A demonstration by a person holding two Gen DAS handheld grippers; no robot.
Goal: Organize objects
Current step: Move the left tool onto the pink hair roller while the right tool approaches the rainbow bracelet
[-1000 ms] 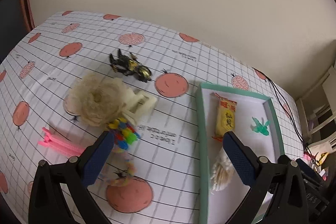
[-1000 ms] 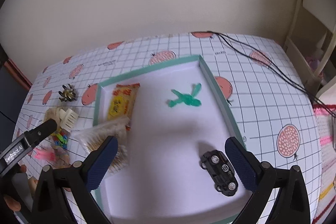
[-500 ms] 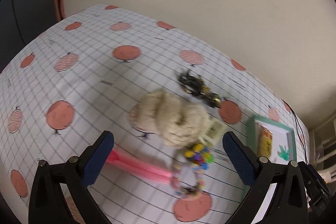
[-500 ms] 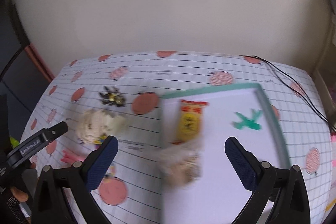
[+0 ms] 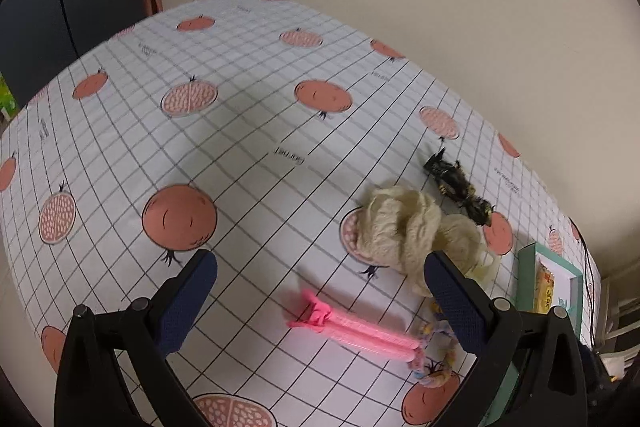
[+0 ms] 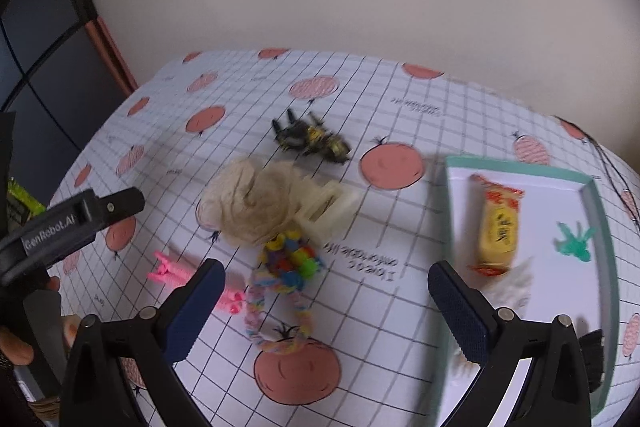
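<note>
Hovering over a half-sorted table [image 5: 248, 131], I am holding both claws spread apart and empty: the left claw [image 5: 320, 301] above the pink clip [image 5: 352, 331], the right claw [image 6: 324, 307] near the beaded loop [image 6: 288, 267]. The snack packet [image 6: 498, 227] and green figure [image 6: 574, 245] are lying in the teal tray [image 6: 600, 211]; the beige scrunchie [image 6: 252, 203], cream clip [image 6: 328, 207] and toy bee [image 6: 312, 139] are waiting outside it.
</note>
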